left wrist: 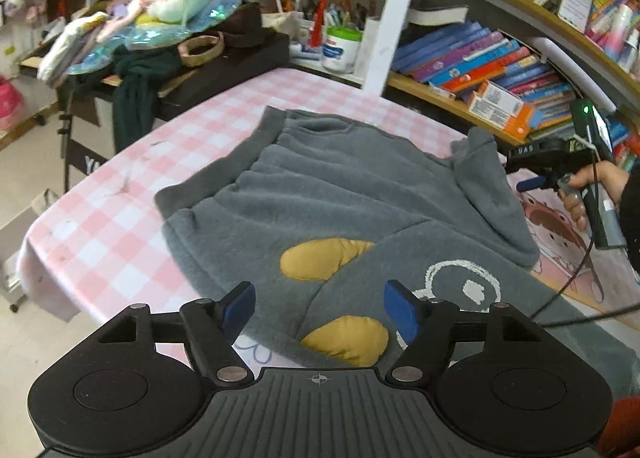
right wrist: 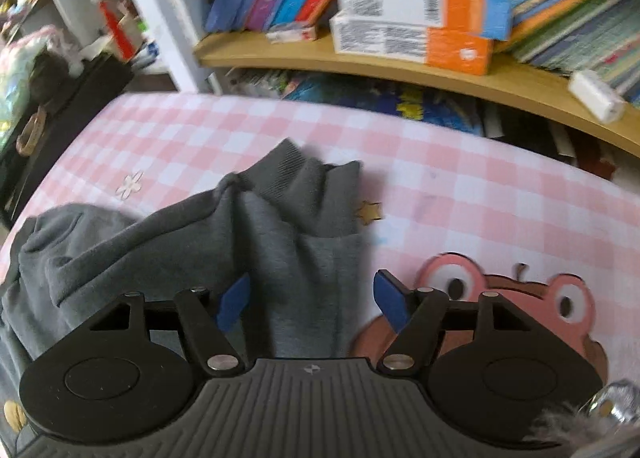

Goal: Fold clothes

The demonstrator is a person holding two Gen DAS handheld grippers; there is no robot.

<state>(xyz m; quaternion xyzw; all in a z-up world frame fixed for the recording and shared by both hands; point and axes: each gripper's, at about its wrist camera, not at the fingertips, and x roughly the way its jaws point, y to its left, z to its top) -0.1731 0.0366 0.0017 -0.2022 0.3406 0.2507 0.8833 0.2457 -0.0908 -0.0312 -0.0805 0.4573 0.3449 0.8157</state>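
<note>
both grippers gape, holding nothing. the grey sweatshirt [left wrist: 340,194] lies flat mid-frame on the checked table [left wrist: 120,214]; its folded sleeve [right wrist: 296,218] runs up-frame between the right gripper [right wrist: 310,302] fingers, nearer than the left gripper [left wrist: 320,308].

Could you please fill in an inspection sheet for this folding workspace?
Surface: table under a pink checked cloth with cartoon prints.
Job's things: grey sweatshirt lying spread, one sleeve folded in over the body.
Clutter: nothing seen on the cloth besides the sweatshirt.
Grippers: left gripper open above the hem, holding nothing; right gripper open over the sleeve, pads not pressing it.
Cables: black cable hangs from the right gripper across the table edge.
Surroundings: bookshelf behind the table; pile of clothes and toys on a side stand.
</note>
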